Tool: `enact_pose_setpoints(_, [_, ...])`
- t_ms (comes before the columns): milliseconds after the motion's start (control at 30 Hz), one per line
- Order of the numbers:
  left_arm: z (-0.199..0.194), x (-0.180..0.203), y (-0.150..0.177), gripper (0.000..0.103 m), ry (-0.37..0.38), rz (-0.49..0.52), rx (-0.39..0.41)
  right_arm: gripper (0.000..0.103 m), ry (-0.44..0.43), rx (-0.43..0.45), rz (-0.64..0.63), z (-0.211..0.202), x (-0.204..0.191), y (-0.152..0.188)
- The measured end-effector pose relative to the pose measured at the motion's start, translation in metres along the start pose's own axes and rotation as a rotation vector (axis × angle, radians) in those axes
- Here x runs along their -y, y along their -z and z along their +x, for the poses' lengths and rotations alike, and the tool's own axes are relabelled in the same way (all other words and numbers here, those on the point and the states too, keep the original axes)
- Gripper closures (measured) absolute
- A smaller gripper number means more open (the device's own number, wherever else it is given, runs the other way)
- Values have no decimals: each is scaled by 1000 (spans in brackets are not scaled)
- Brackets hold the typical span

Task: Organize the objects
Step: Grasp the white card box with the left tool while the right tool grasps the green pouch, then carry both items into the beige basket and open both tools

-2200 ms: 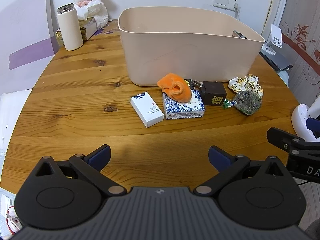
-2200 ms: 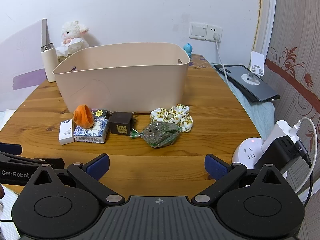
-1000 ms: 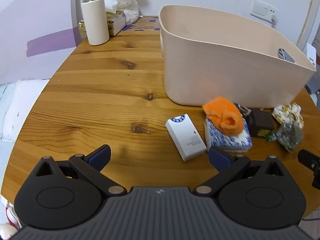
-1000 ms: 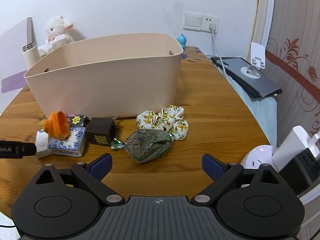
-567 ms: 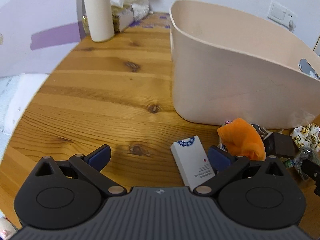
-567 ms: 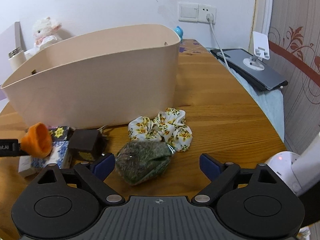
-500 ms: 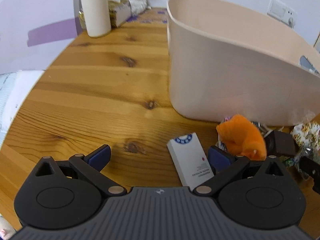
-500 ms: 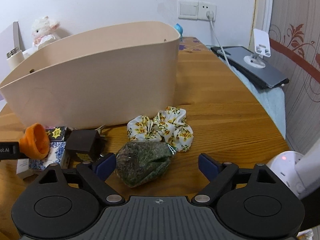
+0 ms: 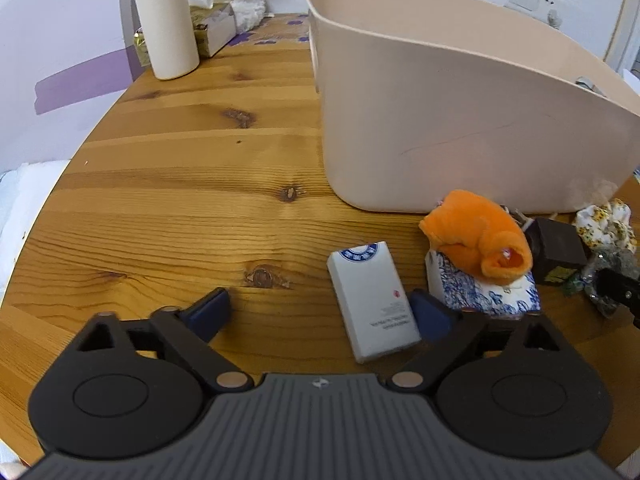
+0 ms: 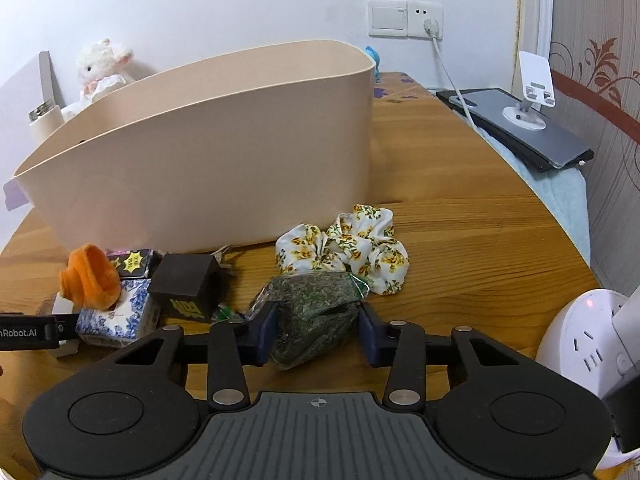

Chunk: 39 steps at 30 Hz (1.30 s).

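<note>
Right gripper (image 10: 318, 330): I had its fingers drawn in around the green packet (image 10: 314, 316), one blue pad at each side. Both pads looked to be touching the wrapper, so I read it as clamped on the packet, which was resting on the table (image 10: 460, 240).
Left gripper (image 9: 318, 312): I held it low over the wood with the fingers spread wide and nothing between them but the near end of the white box (image 9: 372, 300); the right pad sat just beside that box's edge.
White box: it lay flat on the table, printed side up, just left of the blue-patterned box (image 9: 484, 292).
Orange cloth (image 9: 478, 242): it was bunched on top of the blue-patterned box — I could see its open end facing the left camera.
Black cube (image 10: 186, 284): it stood between the blue-patterned box and the green packet, gold marking on its front face, with a small dark packet bearing a yellow star (image 10: 132, 262) just behind it.
Floral scrunchie (image 10: 344, 248): it lay just behind the green packet, touching its far edge.
Beige bin (image 10: 224, 152): it stood behind the whole row of items — open top, and I could not see its floor from either camera.
Background: a white flask (image 9: 166, 26) and a plush lamb (image 10: 102, 66) stood at the table's far left corner.
</note>
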State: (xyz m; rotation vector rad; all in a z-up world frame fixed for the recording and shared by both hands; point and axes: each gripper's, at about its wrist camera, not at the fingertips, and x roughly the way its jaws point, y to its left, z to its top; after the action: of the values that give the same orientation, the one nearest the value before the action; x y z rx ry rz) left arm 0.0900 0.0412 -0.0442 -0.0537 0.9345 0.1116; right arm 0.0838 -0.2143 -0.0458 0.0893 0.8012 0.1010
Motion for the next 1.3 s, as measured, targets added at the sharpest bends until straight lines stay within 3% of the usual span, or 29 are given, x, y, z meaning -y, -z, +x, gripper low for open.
enact_pose_setpoints(100, [-5, -2, 3, 26, 10, 8, 13, 71, -11, 5, 4, -3, 1, 3])
enact_pose_setpoints(267, [-13, -4, 6, 64, 35, 22, 28, 71, -20, 12, -2, -9, -1, 8])
enact_pose_setpoints(300, [-14, -5, 7, 68, 43, 25, 29, 71, -20, 15, -5, -11, -3, 10])
enact_pose_setpoints(533, [-17, -11, 8, 71, 78, 9, 26, 72, -25, 26, 2, -24, -3, 15])
enact_pose_setpoints(733, [-35, -14, 7, 71, 92, 10, 68, 72, -18, 80, 11, -45, 0, 12])
enact_pose_setpoints(1067, [-94, -9, -18, 71, 132, 26, 241, 72, -21, 260, 18, -88, 2, -21])
enact_pose_setpoints(1300, [-115, 11, -54, 71, 130, 56, 363, 72, -25, 356, -10, -90, -3, -61])
